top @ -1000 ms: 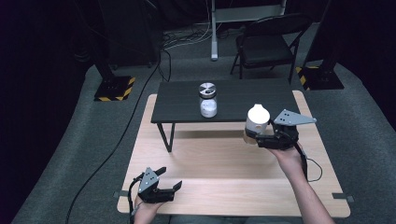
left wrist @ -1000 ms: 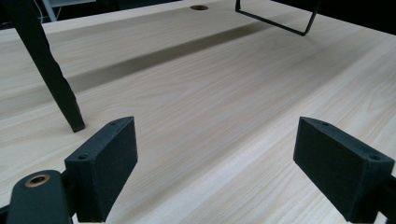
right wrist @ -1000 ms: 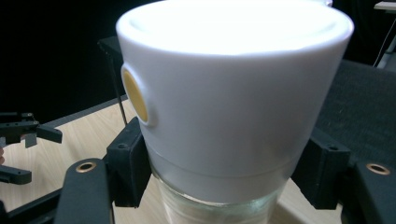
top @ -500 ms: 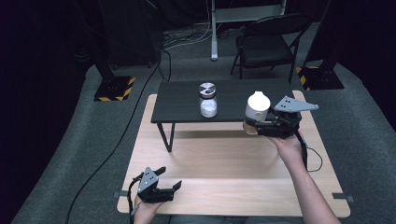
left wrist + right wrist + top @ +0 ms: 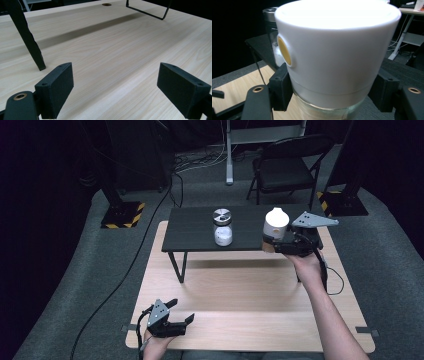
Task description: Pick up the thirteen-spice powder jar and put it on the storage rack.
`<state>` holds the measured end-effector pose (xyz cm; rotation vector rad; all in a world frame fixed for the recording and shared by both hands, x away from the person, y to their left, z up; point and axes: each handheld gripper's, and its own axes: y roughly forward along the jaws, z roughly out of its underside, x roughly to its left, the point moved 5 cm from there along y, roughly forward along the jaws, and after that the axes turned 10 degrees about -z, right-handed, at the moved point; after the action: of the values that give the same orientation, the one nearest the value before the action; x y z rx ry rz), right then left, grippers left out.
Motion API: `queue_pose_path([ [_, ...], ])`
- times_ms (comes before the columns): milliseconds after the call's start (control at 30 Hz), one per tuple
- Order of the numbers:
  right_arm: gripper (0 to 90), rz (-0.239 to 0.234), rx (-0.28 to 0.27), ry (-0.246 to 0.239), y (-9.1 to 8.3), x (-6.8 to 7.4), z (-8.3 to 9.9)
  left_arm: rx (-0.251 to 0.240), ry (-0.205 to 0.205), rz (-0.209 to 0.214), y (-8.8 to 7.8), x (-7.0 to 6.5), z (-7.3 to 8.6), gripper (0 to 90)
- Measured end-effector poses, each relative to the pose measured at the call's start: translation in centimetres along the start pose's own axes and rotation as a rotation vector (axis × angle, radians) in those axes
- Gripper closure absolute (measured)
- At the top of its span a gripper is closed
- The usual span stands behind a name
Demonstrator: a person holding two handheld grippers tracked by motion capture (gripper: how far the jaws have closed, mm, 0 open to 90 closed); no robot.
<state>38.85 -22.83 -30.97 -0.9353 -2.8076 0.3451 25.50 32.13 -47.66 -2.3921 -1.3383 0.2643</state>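
High view shows the right tool (image 5: 276, 245) pinching the white-capped glass jar (image 5: 275, 226) at the front right edge of the small black raised shelf (image 5: 195, 227), near the metal-lidded glass jar (image 5: 222, 227) already standing there. Judged from this, pick-up and carry are complete; setting the jar down and releasing remain. Left tool (image 5: 176, 315) rests spread on the light wooden worktop (image 5: 240, 300), holding nothing.
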Motion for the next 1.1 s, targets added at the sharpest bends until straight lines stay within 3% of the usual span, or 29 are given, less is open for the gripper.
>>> queue_pose_path([
  [567, 29.6, 0.023, 0.009, 0.036, 2.1, -2.4, -1.0, 0.000, -0.003, 0.005, 0.0, 0.1, 0.0, 12.8],
  [733, 28.7, 0.020, 0.003, 0.030, 2.1, -2.4, -0.8, -0.002, -0.006, 0.004, 0.0, 0.2, 0.1, 12.8],
  [867, 22.4, 0.021, -0.021, 0.046, 1.8, -2.4, -0.5, -0.003, -0.006, 0.005, 0.0, 0.1, 0.1, 12.8],
  [1100, 17.6, 0.033, 0.015, 0.022, 0.6, -1.4, -0.3, -0.002, -0.007, 0.006, 0.0, 0.0, 0.0, 12.8],
])
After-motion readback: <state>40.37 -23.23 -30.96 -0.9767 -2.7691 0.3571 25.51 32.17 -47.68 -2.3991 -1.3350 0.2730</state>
